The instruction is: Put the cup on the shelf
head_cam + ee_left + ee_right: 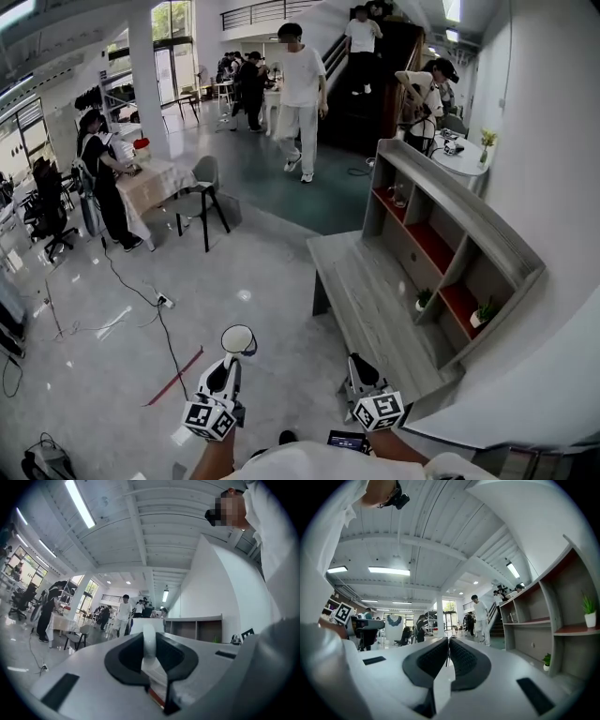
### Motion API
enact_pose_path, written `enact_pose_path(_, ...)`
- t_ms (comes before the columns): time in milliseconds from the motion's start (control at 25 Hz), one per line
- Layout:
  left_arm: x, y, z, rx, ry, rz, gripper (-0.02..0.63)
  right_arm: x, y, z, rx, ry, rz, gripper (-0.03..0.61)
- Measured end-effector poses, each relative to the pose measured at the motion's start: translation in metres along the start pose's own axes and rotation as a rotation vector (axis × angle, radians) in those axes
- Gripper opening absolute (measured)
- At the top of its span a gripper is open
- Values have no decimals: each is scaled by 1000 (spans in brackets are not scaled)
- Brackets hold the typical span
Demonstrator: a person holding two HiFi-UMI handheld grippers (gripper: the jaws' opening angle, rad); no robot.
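A white cup is held over the glossy floor at the bottom centre of the head view, with my left gripper shut on its rim. The left gripper view shows the cup wall edge-on, pinched between the two dark jaws. My right gripper is beside it to the right, shut and empty, its pads meeting at the tips. The grey wooden shelf with red-lined compartments stands ahead and to the right, over a low grey bench top. The same shelf fills the right side of the right gripper view.
Small potted plants sit in two lower shelf compartments, and a glass in an upper one. A person walks across the hall beyond. A chair, a covered table, floor cables and a red tape strip lie left.
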State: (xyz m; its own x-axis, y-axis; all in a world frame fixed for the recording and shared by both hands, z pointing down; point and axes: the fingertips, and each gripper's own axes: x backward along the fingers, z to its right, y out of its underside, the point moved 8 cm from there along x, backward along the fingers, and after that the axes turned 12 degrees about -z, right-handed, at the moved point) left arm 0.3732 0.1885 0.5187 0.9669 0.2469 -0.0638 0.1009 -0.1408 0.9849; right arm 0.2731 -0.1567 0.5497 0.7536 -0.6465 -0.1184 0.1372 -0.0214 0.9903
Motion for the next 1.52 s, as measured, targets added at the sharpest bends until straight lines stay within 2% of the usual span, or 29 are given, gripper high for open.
enact_pose_path(360,-76,-18,-76,-20,27,-8,60,-107,-18,14,13,21,-2,40)
enact_pose_path(840,-153,-9,-149,27,39,-23,60,-207,-24,27,37,10,-33,40)
enact_pose_path(1200,-232,-12,-187,41,4,-59,60,-293,-22,82,7,5,-46,40)
enact_pose_path(1520,-324,-40,-221,36,-29,-36,60,-384,-52,140,16,-46,-12,40)
